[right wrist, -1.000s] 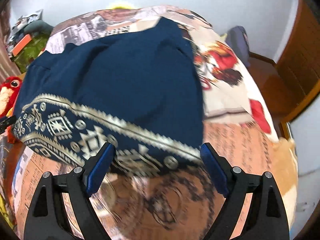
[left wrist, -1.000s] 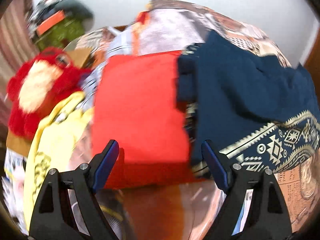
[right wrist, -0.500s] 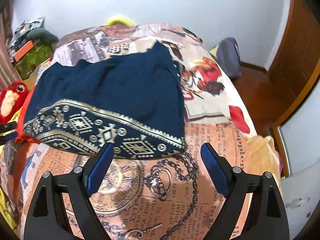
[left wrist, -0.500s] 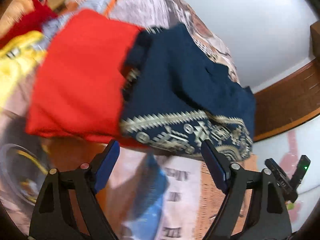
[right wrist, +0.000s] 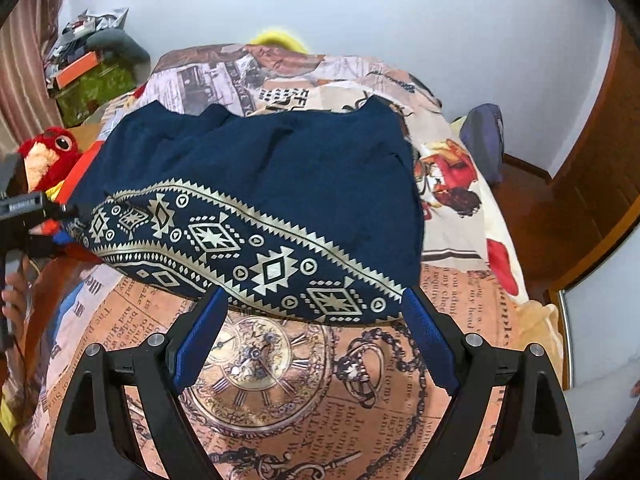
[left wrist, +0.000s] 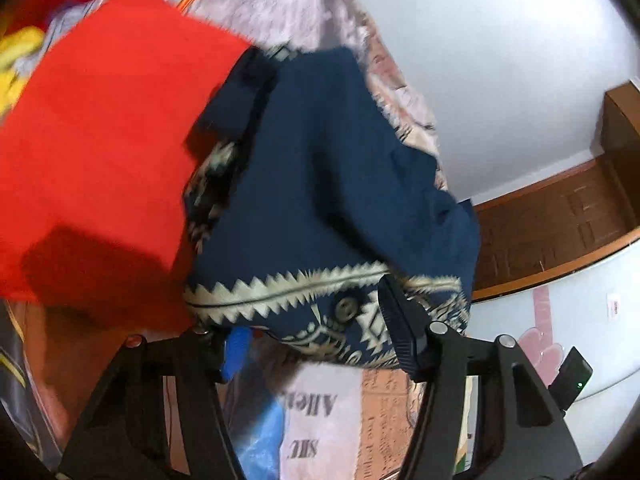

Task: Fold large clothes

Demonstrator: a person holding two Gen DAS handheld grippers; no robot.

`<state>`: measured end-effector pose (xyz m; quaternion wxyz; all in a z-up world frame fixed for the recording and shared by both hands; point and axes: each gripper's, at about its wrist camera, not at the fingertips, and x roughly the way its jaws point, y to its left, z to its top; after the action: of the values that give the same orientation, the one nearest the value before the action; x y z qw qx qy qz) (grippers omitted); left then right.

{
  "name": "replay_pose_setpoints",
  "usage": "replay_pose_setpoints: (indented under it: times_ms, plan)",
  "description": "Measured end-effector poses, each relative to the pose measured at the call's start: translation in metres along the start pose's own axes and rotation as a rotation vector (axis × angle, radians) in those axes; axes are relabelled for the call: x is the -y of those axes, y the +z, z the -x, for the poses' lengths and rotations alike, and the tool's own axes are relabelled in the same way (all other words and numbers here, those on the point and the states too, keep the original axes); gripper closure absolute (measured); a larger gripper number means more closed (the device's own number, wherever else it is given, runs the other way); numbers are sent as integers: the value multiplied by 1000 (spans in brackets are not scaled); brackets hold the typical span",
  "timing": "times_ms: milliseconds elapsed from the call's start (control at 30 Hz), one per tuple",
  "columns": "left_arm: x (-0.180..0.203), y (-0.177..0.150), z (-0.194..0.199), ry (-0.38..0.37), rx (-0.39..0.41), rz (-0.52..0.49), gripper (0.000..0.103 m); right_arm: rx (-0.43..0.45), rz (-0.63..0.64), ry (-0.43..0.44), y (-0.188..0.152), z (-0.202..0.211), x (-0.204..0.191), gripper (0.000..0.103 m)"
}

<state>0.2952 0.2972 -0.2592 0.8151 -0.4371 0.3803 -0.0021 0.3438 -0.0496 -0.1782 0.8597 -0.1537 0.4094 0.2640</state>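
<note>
A navy garment (right wrist: pixel 280 184) with a gold-patterned border lies folded on the bed; it also shows in the left wrist view (left wrist: pixel 328 184). My left gripper (left wrist: pixel 316 344) is open, its jaws straddling the near left corner of the patterned hem. It shows at the left edge of the right wrist view (right wrist: pixel 28 208). My right gripper (right wrist: pixel 314 336) is open and empty, just in front of the hem's near right corner.
A folded red garment (left wrist: pixel 104 132) lies left of the navy one. A red plush toy (right wrist: pixel 48 156) and yellow cloth (left wrist: pixel 16 52) sit further left. The printed bedsheet (right wrist: pixel 280 392) covers the bed. A wooden door (right wrist: pixel 600 184) stands at right.
My left gripper has swung right from the red garment and closed in on the navy hem's left corner. My right gripper has drawn back a little from the hem.
</note>
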Motion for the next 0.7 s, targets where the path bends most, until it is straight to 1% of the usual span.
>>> replay_pose_setpoints:
  times_ms: [67, 100, 133, 200, 267, 300, 367, 500, 600, 633, 667, 700]
  plan:
    - [11, 4, 7, 31, 70, -54, 44, -1, 3, 1, 1, -2, -2, 16]
    - [15, 5, 10, 30, 98, -71, 44, -3, 2, 2, 1, -3, -3, 16]
    - [16, 5, 9, 25, 103, -68, 44, -3, 0, 3, 2, -5, -4, 17]
    - [12, 2, -1, 37, 96, -42, 44, -5, -6, 7, 4, -7, -5, 16]
    - [1, -1, -14, 66, 66, -5, 44, -10, -15, 12, 6, -10, -7, 16]
    - [-5, -3, -23, 72, 55, 20, 44, -12, -18, 14, 6, -12, -8, 17]
    - [-13, -4, -32, 70, 56, 53, 44, -16, -23, 21, 8, -14, -10, 16]
    - [-13, 2, -32, 65, 112, 88, 44, -28, -21, 23, 9, -20, -14, 16]
    - [-9, 17, -35, 27, 158, 175, 44, -47, -19, 20, 12, -25, -16, 17]
    - [-8, 22, -36, 25, 168, 200, 46, -55, -24, 20, 13, -27, -16, 16]
    - [-5, 28, -37, 30, 186, 221, 53, -63, -32, 21, 15, -28, -16, 17]
    - [-3, 32, -36, 40, 198, 226, 65, -68, -40, 23, 17, -28, -16, 17]
